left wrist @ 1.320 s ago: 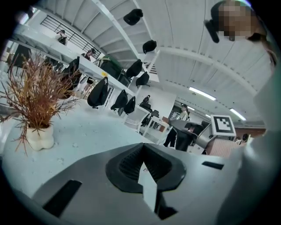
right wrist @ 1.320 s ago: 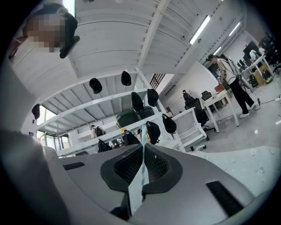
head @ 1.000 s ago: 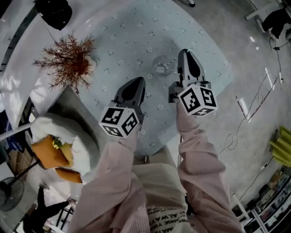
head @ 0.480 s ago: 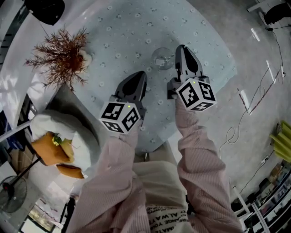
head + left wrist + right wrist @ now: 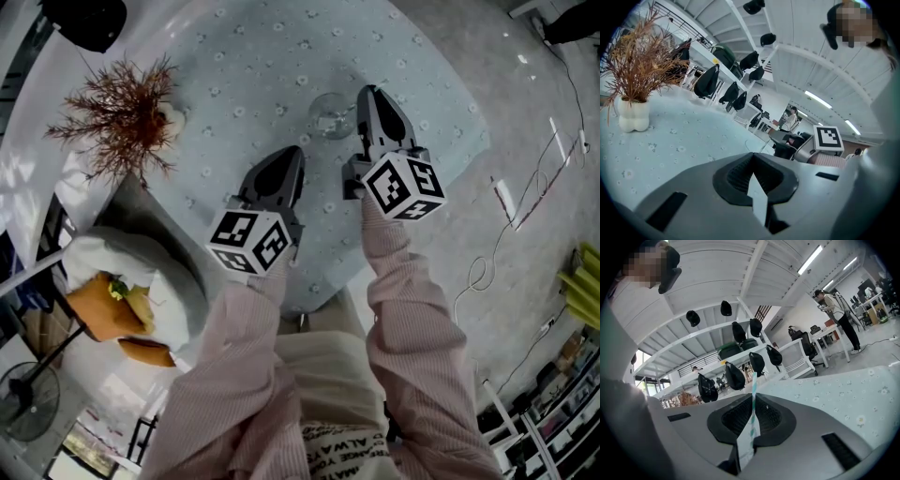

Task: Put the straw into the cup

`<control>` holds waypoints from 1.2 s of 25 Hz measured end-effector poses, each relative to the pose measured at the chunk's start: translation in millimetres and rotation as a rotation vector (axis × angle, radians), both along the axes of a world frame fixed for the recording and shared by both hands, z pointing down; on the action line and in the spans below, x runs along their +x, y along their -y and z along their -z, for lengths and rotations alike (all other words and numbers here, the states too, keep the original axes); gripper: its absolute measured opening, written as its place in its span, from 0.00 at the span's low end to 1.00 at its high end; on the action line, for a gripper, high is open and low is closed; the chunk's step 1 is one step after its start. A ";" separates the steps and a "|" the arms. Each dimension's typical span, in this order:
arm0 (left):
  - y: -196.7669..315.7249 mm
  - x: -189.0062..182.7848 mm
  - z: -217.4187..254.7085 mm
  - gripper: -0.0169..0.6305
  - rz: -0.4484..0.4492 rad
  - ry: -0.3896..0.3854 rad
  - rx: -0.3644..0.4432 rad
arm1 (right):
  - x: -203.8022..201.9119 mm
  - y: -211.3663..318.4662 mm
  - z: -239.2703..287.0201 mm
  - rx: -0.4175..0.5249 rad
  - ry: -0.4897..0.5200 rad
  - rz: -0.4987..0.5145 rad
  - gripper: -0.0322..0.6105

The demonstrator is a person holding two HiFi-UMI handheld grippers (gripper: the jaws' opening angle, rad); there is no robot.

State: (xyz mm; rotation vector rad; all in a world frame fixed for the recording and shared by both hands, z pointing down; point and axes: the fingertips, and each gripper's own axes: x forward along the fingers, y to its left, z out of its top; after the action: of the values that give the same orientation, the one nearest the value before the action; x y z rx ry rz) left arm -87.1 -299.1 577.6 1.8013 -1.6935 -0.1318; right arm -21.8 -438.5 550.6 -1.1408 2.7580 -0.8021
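The counter [image 5: 253,66] carries the cup [image 5: 330,117]. Beside it, the right hand-held gripper [image 5: 367,93] is clamped on the straw [image 5: 753,407]; the left hand-held gripper [image 5: 292,154] pinches a paper strip [image 5: 757,196]. Likely step: approach. Next: centre the tip over the rim, then lower. Straw axis follows the jaws, tip forward.

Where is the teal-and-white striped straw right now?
The striped straw stands clamped in the right gripper; in the head view that gripper sits just right of the clear glass cup.
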 end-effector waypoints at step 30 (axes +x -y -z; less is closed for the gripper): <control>-12.3 9.5 67.5 0.03 -0.060 0.090 0.100 | 26.9 -46.3 35.4 0.004 -0.081 0.063 0.05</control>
State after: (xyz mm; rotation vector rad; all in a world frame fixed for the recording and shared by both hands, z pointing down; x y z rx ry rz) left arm -77.6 -286.8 510.1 1.9568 -1.7192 -0.1133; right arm 5.1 -392.1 515.3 -1.1146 2.8735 -0.7724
